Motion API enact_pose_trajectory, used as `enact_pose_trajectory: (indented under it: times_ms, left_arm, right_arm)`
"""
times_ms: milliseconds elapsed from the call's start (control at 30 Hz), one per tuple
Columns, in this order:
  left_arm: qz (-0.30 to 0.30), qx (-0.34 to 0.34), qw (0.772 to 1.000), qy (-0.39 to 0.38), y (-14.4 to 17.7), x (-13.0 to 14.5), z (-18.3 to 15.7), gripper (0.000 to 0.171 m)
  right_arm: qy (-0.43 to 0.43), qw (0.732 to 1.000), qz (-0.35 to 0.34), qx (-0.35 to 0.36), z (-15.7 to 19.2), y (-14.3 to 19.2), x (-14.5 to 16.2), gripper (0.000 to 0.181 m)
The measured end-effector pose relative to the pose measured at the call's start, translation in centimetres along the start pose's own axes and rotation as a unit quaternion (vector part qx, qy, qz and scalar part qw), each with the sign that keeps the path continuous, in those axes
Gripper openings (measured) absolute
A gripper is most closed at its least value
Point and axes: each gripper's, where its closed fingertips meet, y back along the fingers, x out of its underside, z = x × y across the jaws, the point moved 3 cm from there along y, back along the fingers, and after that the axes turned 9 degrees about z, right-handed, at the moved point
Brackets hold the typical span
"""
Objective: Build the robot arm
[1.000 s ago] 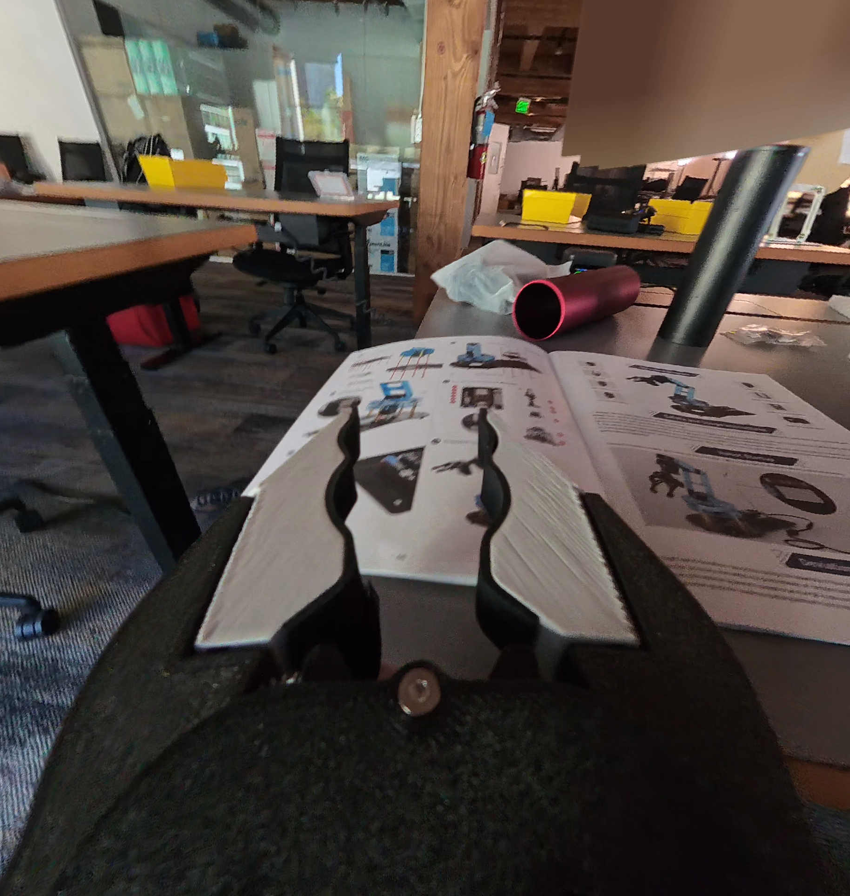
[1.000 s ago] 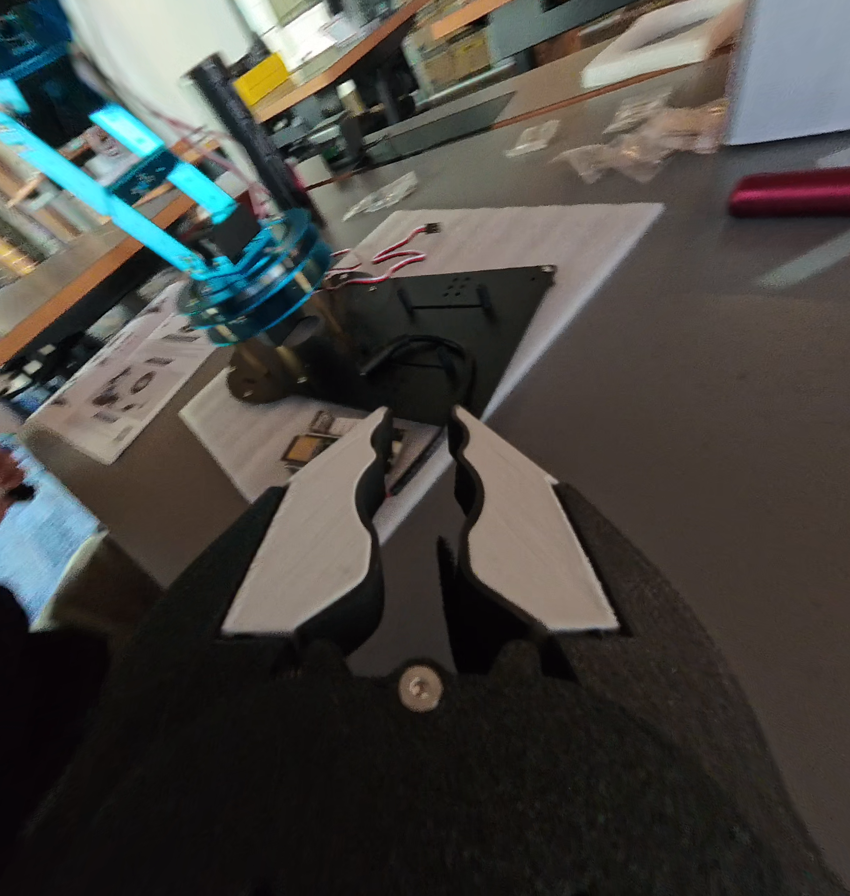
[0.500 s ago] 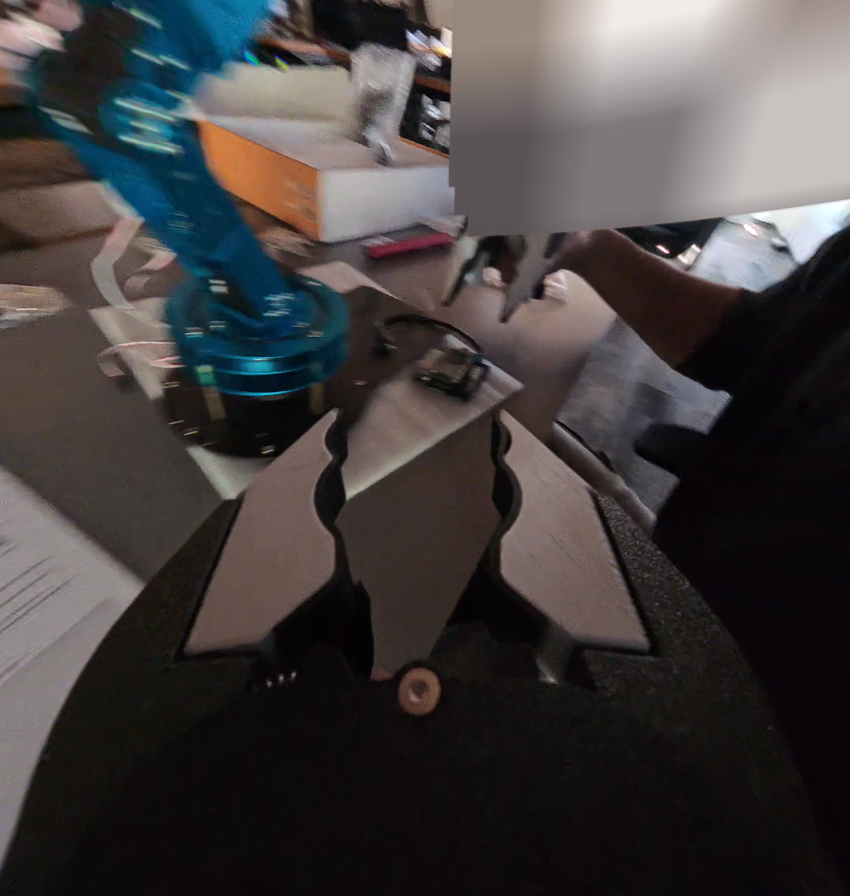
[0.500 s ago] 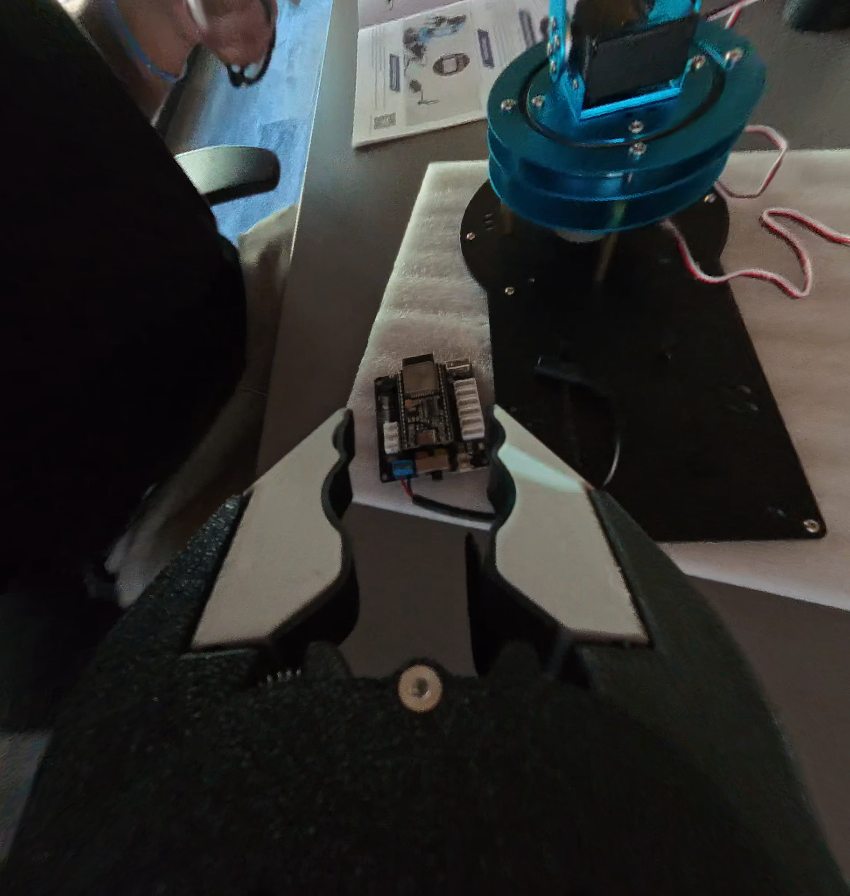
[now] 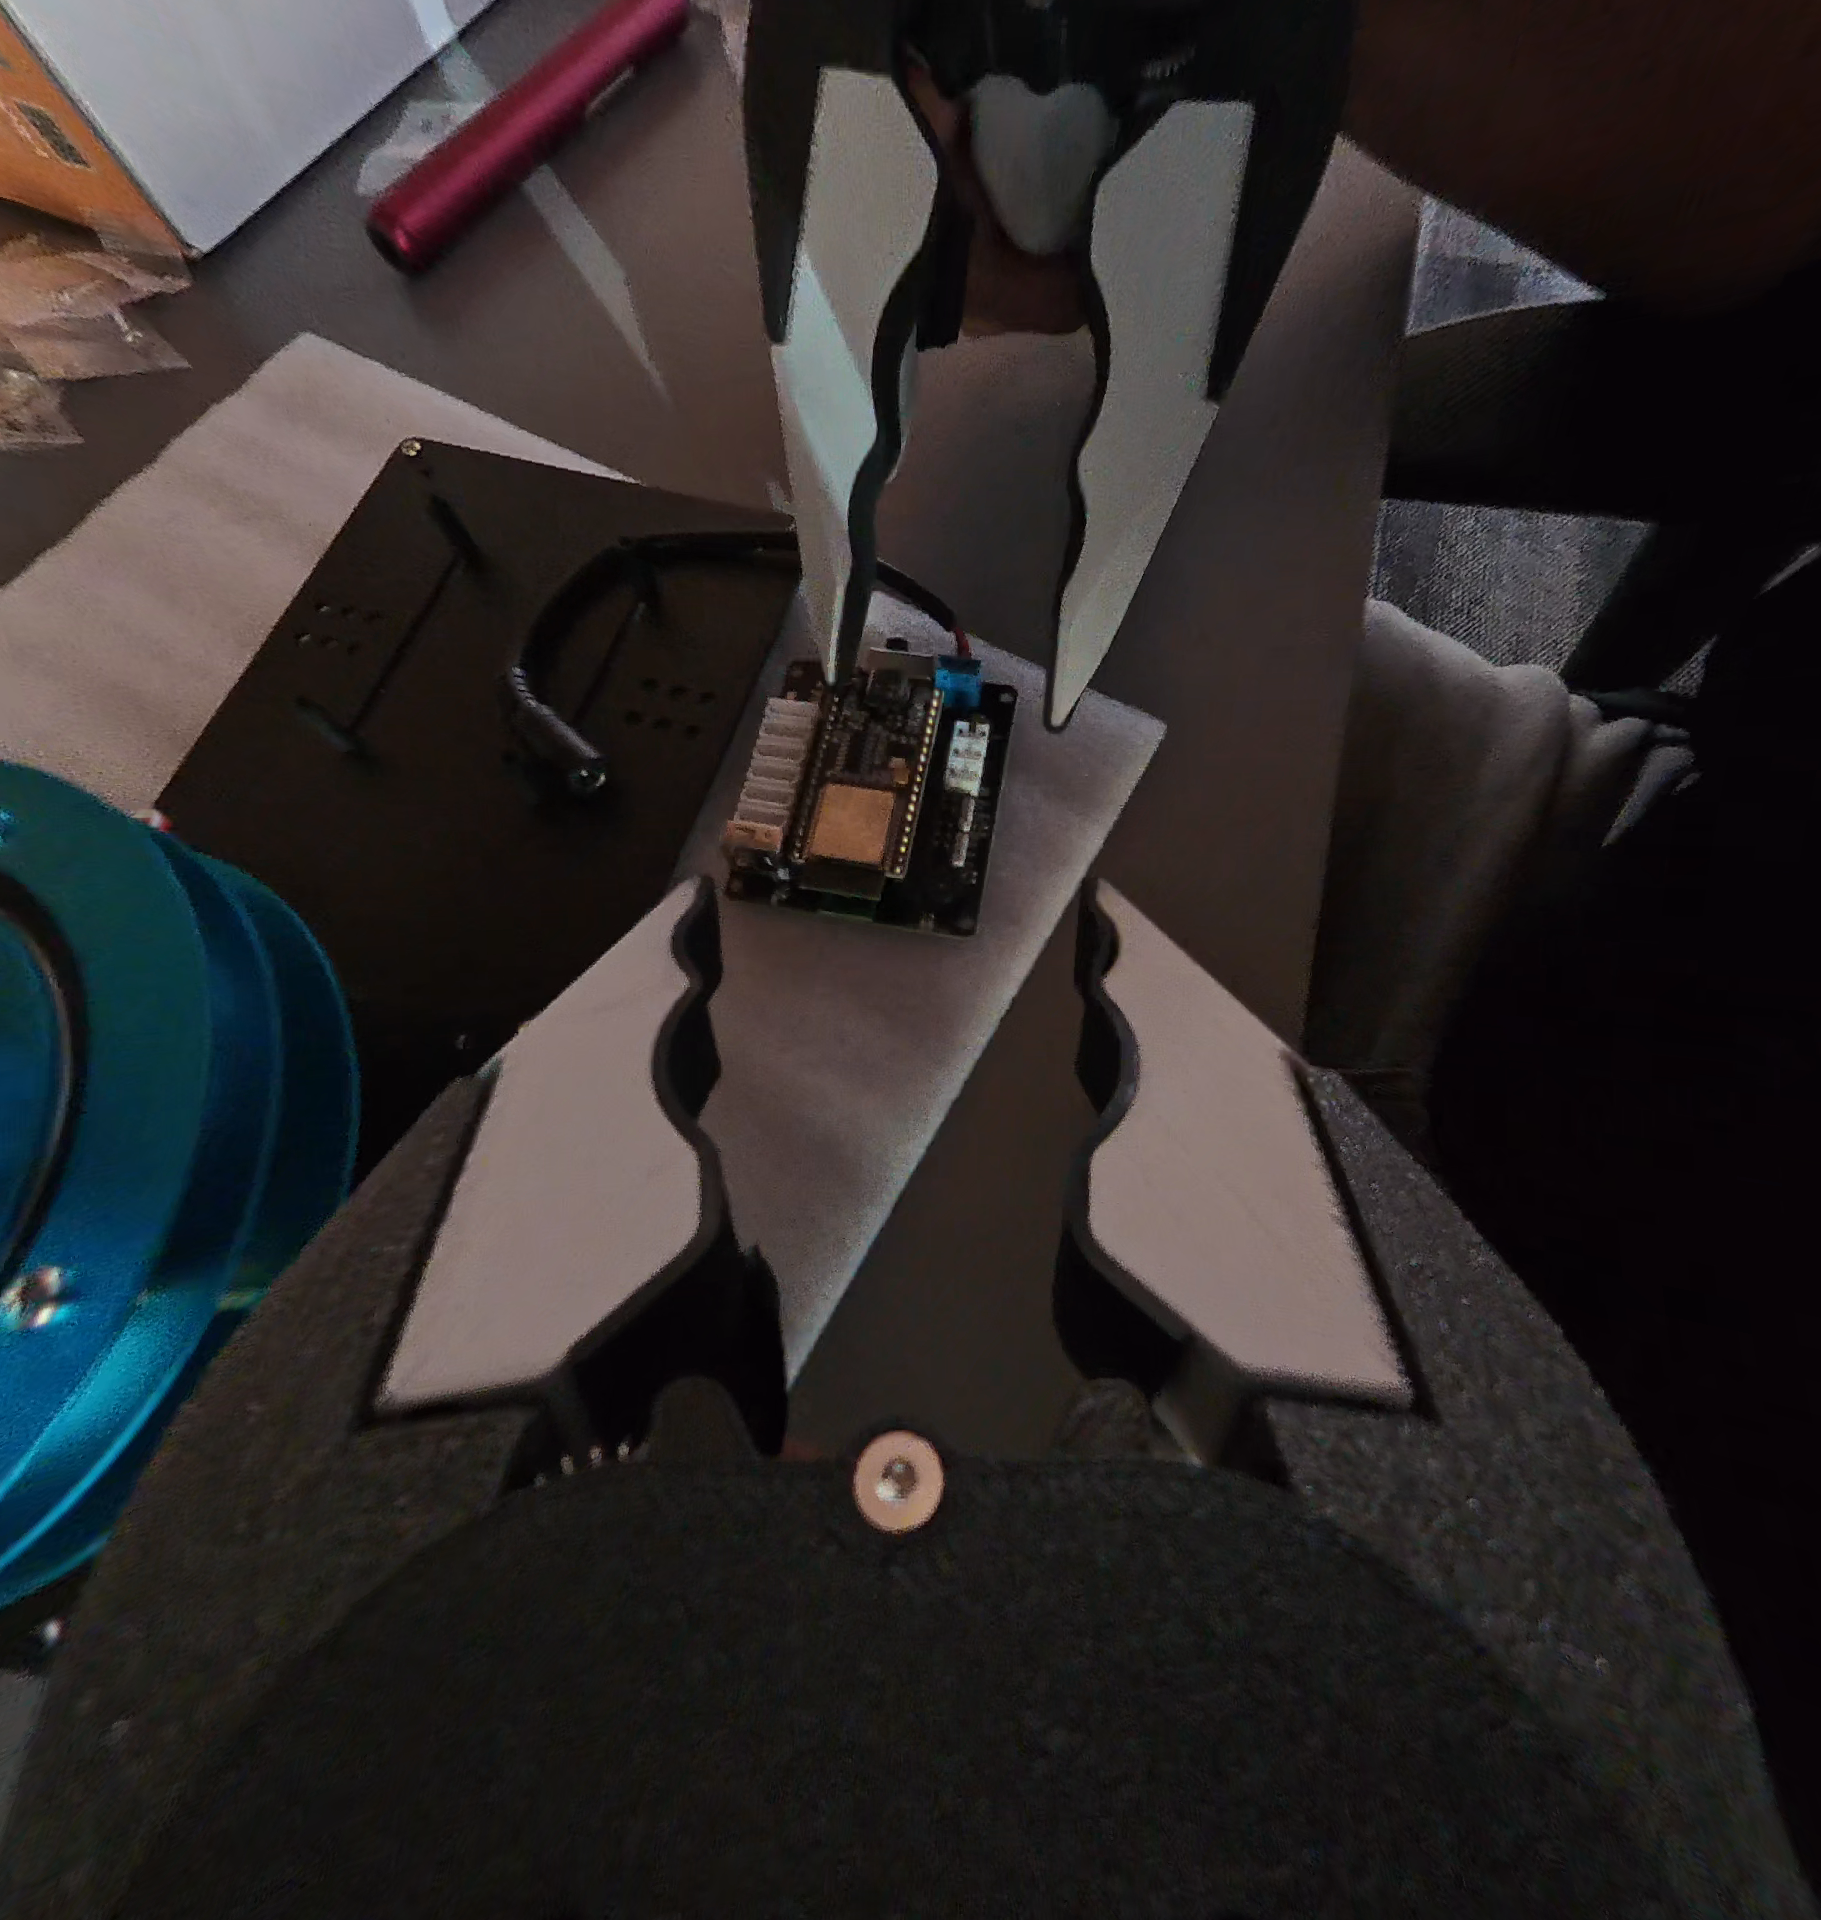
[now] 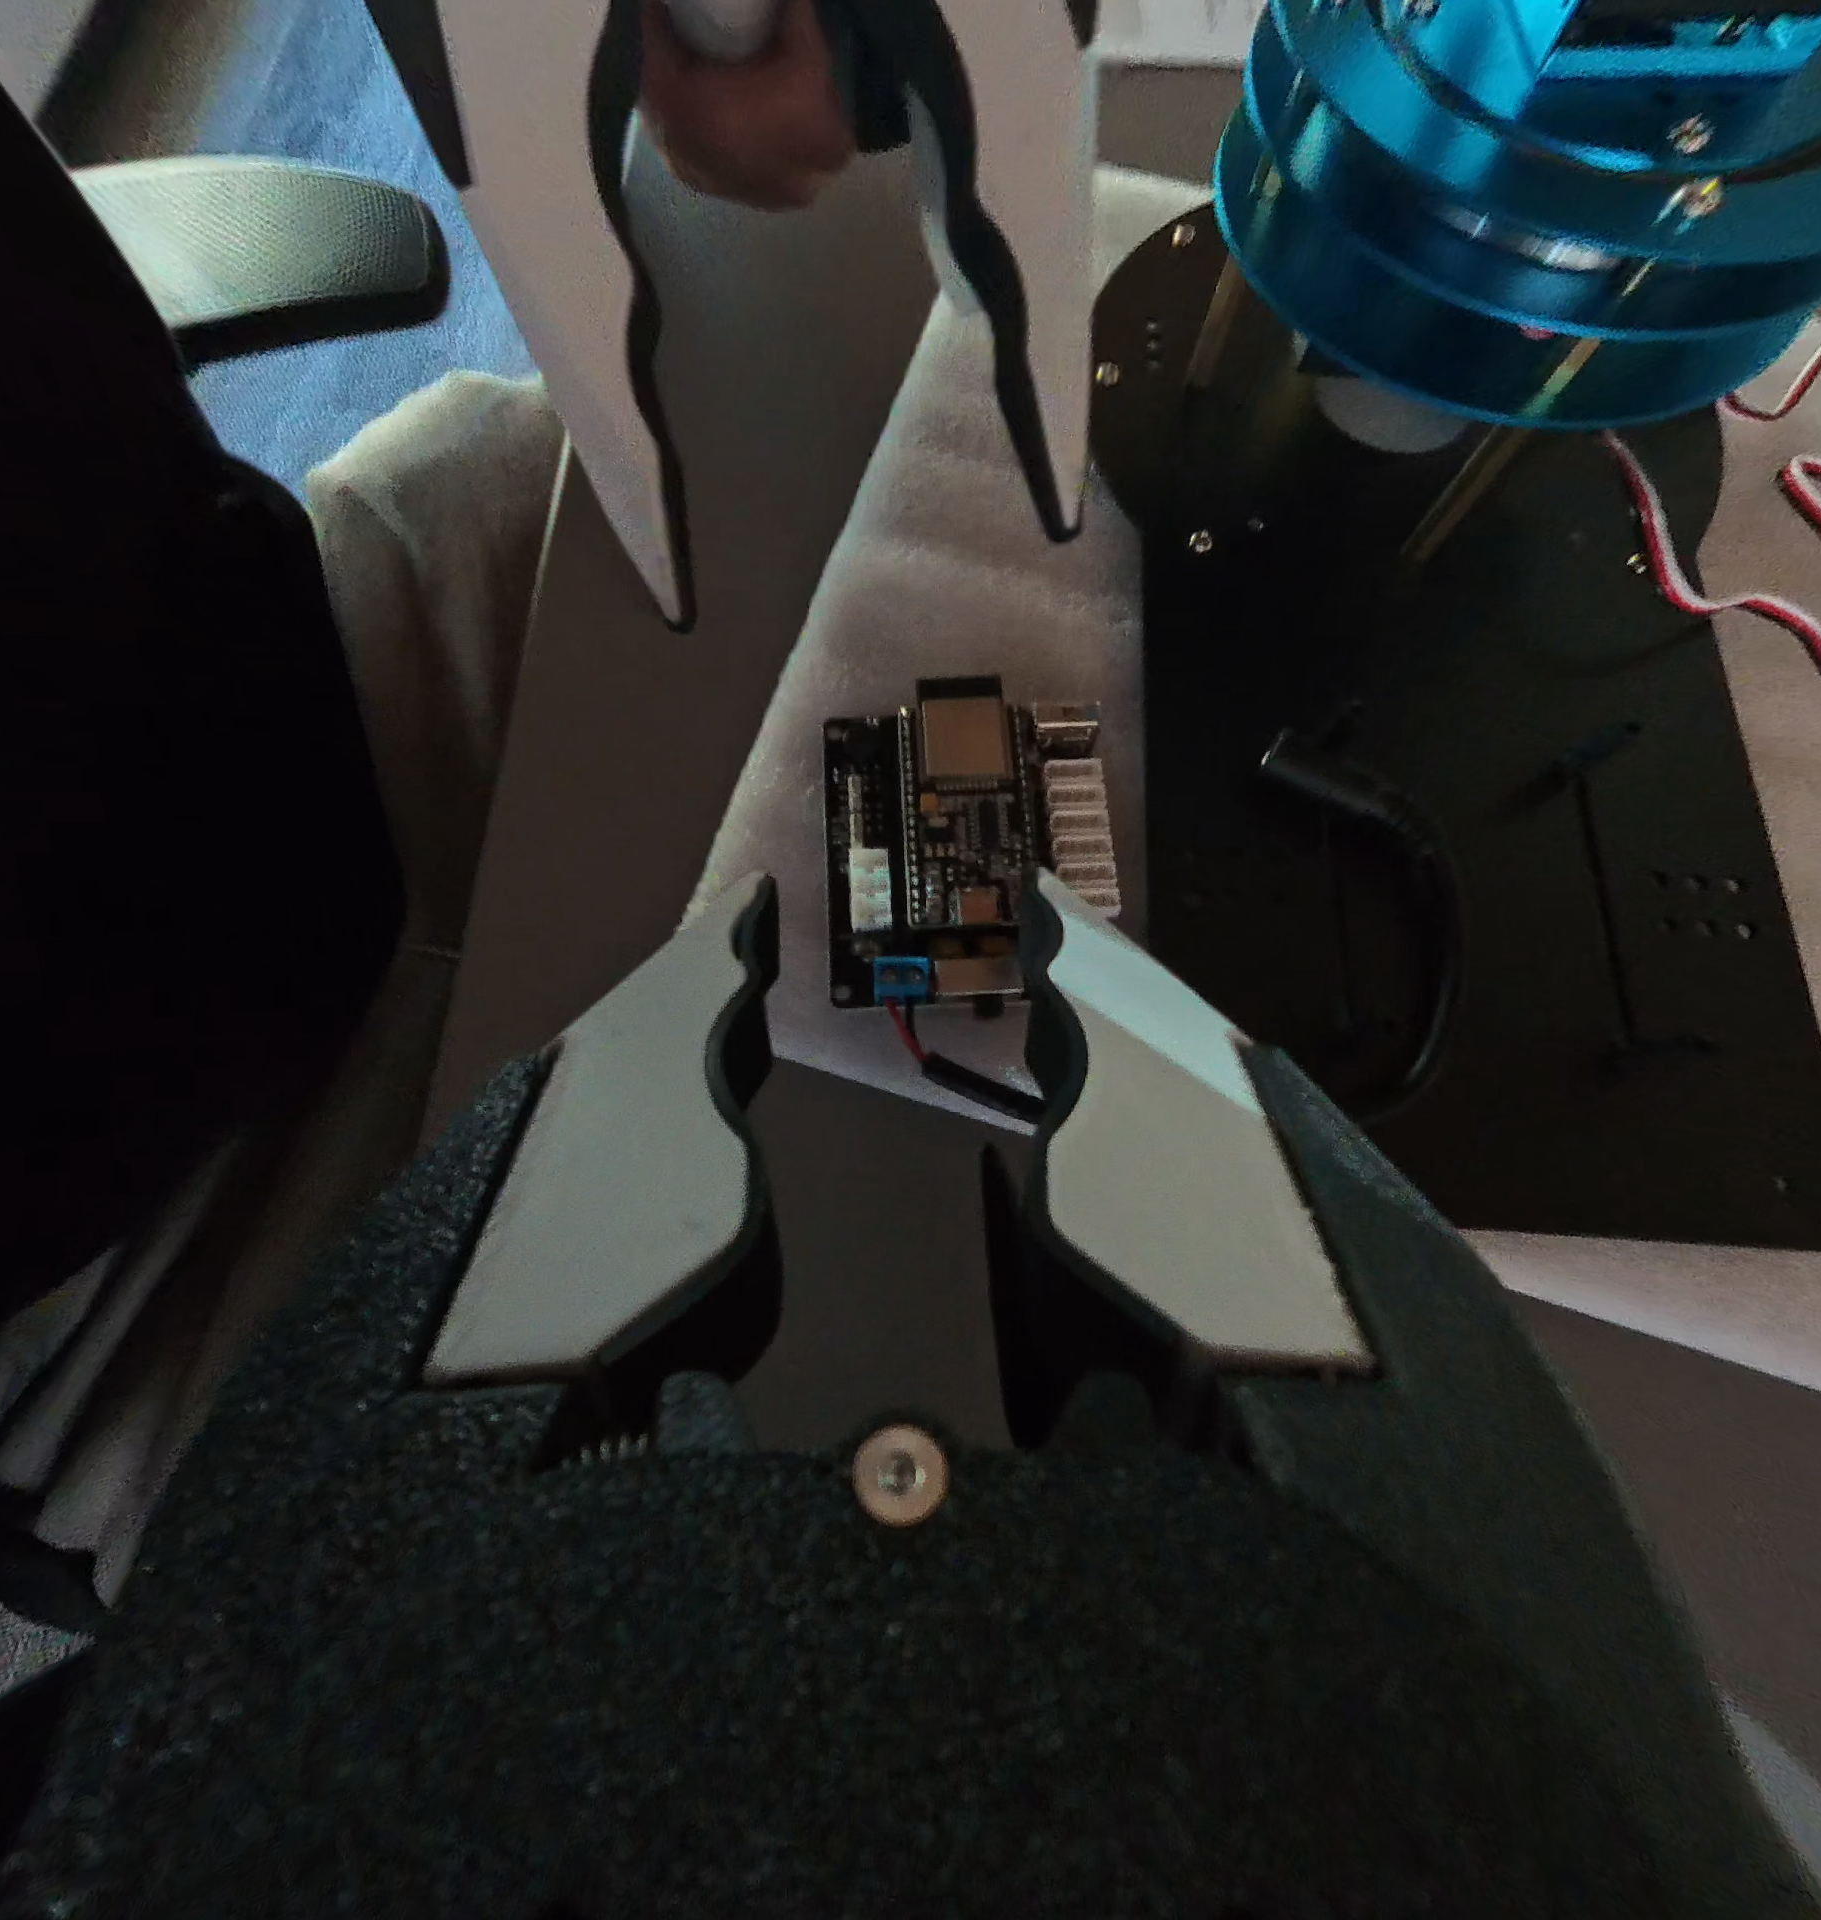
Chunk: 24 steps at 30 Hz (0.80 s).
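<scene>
Circuit board on foam sheet corner; left gripper and right gripper jaws open, empty. Close gently on board edges, avoid connectors.

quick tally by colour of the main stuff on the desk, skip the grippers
blue: 1, turntable base
black: 2, circuit board, base plate
maroon: 1, tube
white: 1, foam sheet
total: 5
</scene>
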Motion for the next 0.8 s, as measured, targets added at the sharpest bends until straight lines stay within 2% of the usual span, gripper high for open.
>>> enact_pose_trajectory:
  times_ms: [200,400,433,500,533,667,800]
  left_arm:
    - [0.03,-0.019,0.999,0.007,-1.3,0.2,1.3,0.053]
    - [0.034,0.019,0.999,-0.012,-1.7,0.6,0.6,0.052]
    - [0.033,0.028,0.999,-0.013,-1.8,0.6,0.4,0.054]
    - [0.038,0.02,0.999,-0.014,-2.2,0.6,0.7,0.079]
    - [0.038,0.008,0.999,-0.016,-2.3,0.6,1.0,0.081]
    - [0.045,0.02,0.999,-0.017,-2.8,0.8,1.1,0.084]
    - [0.05,0.03,0.998,-0.019,-3.4,0.6,1.2,0.08]
  right_arm:
    - [-0.008,1.0,-0.003,-0.011,-1.1,-0.2,0.1,0.039]
    - [-0.007,1.0,0.009,-0.021,-1.0,-0.6,0.4,0.037]
    - [-0.004,1.0,0.012,-0.02,-0.9,-0.6,0.4,0.038]
    - [0.0,1.0,0.019,-0.001,-1.0,-0.4,0.6,0.048]
    - [-0.002,1.0,0.021,0.018,-1.3,-0.2,0.7,0.054]
    - [-0.023,0.999,0.028,0.023,-1.2,0.0,0.9,0.071]
    - [-0.014,0.999,0.041,0.031,-1.3,-0.5,1.2,0.066]
